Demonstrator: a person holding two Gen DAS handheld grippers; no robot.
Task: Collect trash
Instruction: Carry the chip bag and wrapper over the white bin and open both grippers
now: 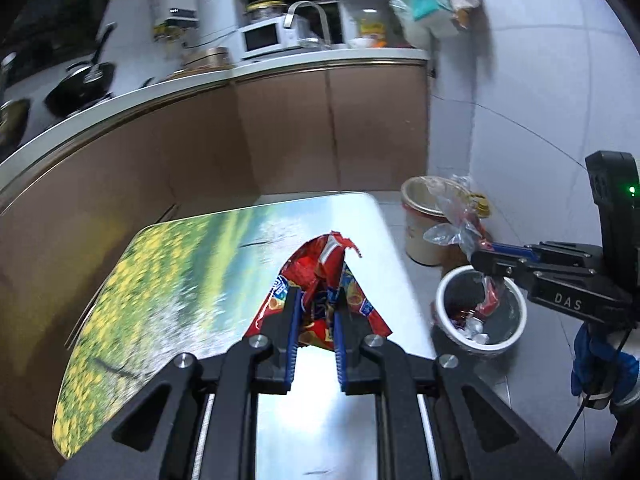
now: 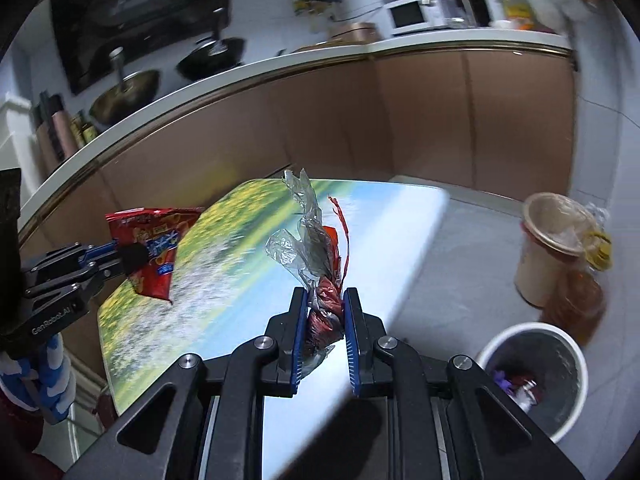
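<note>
Gripping a red snack bag (image 1: 320, 276), the left gripper (image 1: 316, 312) is clamped on the bag's lower part above the landscape-printed table (image 1: 180, 272); the blue pads cover the bag's middle, so most of its print cannot be read. Beside that table's right edge, the right gripper (image 2: 326, 312) is closed on a crumpled wad of red and clear wrapper (image 2: 320, 264), whose loose clear film sticks up over the table. In the left wrist view this wrapper hangs over the white trash bin (image 1: 480, 312), which stands on the floor just right of the table. Bits of trash lie inside the bin, too small and blurred to identify. Behind the bin stands a beige tub (image 2: 548, 248), partly hidden by a crumpled bag.
</note>
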